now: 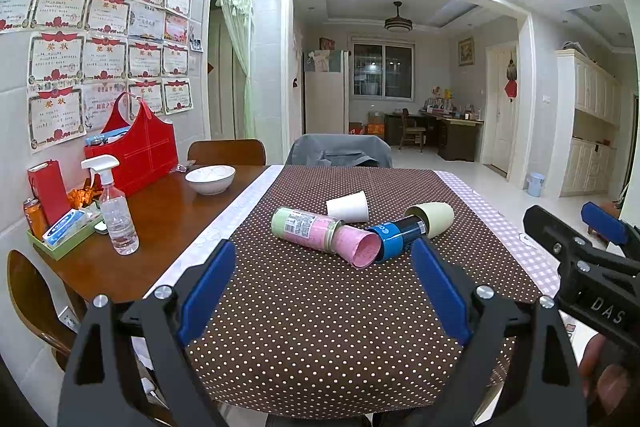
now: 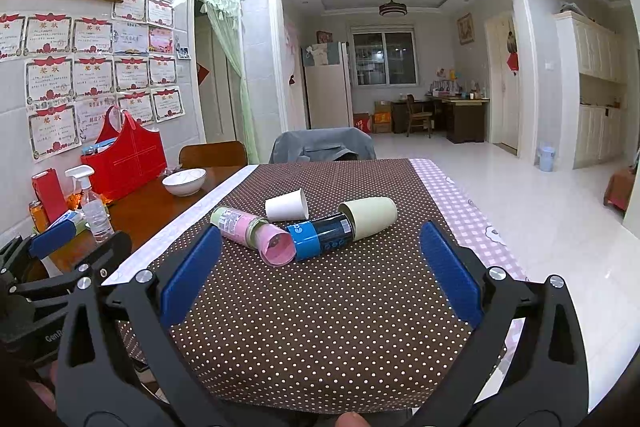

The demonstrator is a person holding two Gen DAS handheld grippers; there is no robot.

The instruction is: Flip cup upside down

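Left wrist view: both grippers' jaws wide apart, beige cup (image 1: 434,217) partly hidden behind blue can (image 1: 394,233).

The cloth (image 1: 320,307) on the surface is dark brown with small pale dots, and at its right side lies a strip of lilac and white check (image 1: 508,227). The paper cup (image 1: 348,207) is plain white. One bottle (image 1: 304,227) is pale green and pink, with a pink rolled paper (image 1: 360,249) at its mouth. The other bottle (image 1: 396,233) is bright blue and dark navy, and a cream cup (image 1: 434,217) covers its end. The bare surface (image 1: 172,219) is red-brown wood. The bag (image 1: 140,151) is red with thin white lines. The bowl (image 1: 210,179) is white. Each hand-held gripper is black with blue pads (image 1: 208,291).
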